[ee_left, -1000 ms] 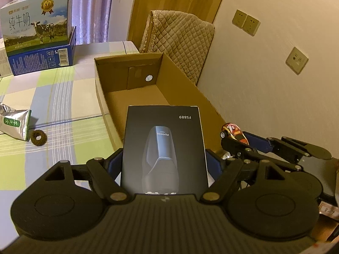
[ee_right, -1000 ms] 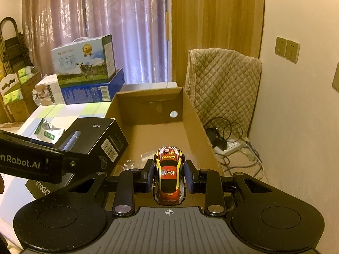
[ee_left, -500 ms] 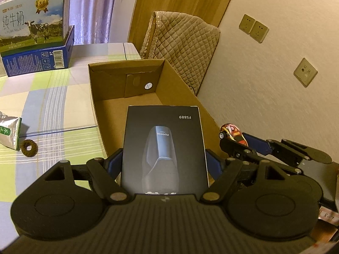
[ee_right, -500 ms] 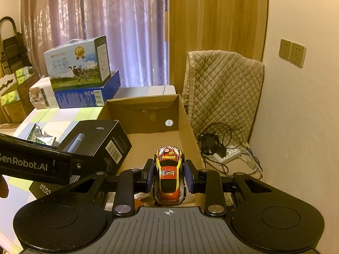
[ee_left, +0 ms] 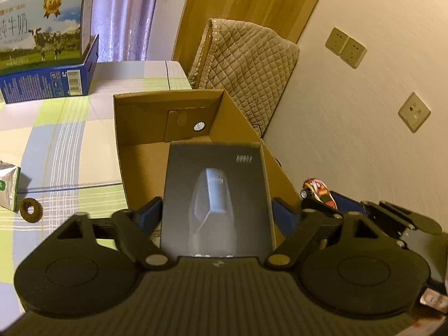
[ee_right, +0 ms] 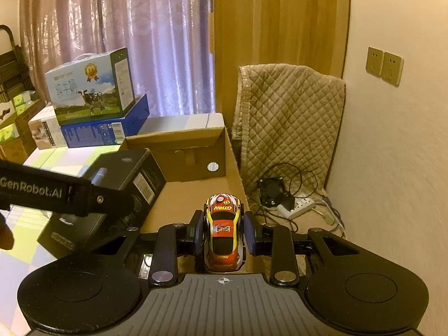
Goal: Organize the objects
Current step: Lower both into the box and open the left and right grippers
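Observation:
My left gripper (ee_left: 217,212) is shut on a black product box (ee_left: 215,196) printed with a shaver picture, held over the near end of the open cardboard box (ee_left: 140,128). From the right wrist view the same black box (ee_right: 123,184) hangs at the left, partly behind the left gripper's arm. My right gripper (ee_right: 224,233) is shut on a red and yellow toy car (ee_right: 223,232), at the cardboard box's (ee_right: 179,142) near right corner. That toy car (ee_left: 317,191) also shows at the right in the left wrist view.
Milk cartons (ee_left: 42,36) stacked on a blue box (ee_left: 53,82) stand at the back of the checked tablecloth (ee_left: 64,145). A green packet (ee_left: 8,187) and brown hair tie (ee_left: 30,210) lie left. A quilted cover (ee_right: 288,112), cables and power strip (ee_right: 296,205) sit beside the wall.
Both grippers have risen and drawn back from the cardboard box, which now looks smaller and lower in each view. Their holds on the black box and the toy car are unchanged.

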Available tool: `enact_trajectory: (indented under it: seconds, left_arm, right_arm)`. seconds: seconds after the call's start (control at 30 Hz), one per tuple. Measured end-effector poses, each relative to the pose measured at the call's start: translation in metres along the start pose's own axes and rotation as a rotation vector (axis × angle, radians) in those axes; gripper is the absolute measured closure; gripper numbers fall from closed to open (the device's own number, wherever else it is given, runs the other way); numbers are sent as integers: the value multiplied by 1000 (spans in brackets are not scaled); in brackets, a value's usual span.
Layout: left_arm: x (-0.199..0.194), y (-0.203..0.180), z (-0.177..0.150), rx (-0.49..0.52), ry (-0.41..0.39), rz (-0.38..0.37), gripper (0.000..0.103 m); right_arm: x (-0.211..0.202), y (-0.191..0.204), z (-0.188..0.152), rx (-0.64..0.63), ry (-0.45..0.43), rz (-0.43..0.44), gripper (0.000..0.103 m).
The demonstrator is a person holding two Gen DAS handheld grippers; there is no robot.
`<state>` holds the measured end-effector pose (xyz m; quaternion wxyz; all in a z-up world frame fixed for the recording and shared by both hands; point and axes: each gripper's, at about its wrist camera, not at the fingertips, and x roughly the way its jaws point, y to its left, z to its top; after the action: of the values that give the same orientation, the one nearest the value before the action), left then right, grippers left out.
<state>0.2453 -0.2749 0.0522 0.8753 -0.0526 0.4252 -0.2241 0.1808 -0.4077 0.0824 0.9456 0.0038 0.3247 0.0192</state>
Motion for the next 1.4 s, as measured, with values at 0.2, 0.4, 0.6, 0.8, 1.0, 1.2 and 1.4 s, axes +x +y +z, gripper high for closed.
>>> enact_trajectory:
  seconds: [0.2, 0.4, 0.6, 0.8, 1.0, 1.2, 1.4]
  left_arm:
    - [-6, 11, -5, -14, -16, 36, 13]
    - [-19, 20, -17, -25, -19, 44, 13]
    - [-29, 26, -30, -7, -14, 66, 13]
    - [-37, 28, -36, 16, -16, 80, 13]
    - [-40, 29, -38, 19, -17, 85, 13]
    - [-39, 32, -39, 14, -16, 83, 13]
    - [-37, 39, -39, -3, -13, 82, 13]
  right_arm:
    - [-1, -1, -3, 7, 4, 8, 76]
    - [-4, 5, -5, 15, 7, 28, 76]
    - [-9, 11, -3, 19, 2, 42, 76]
    - [-11, 18, -1, 22, 1, 54, 76]
    - [-11, 23, 2, 22, 0, 60, 76]
    - [-9, 23, 3, 24, -1, 59, 76]
    - [-4, 19, 5, 48, -7, 75, 76]
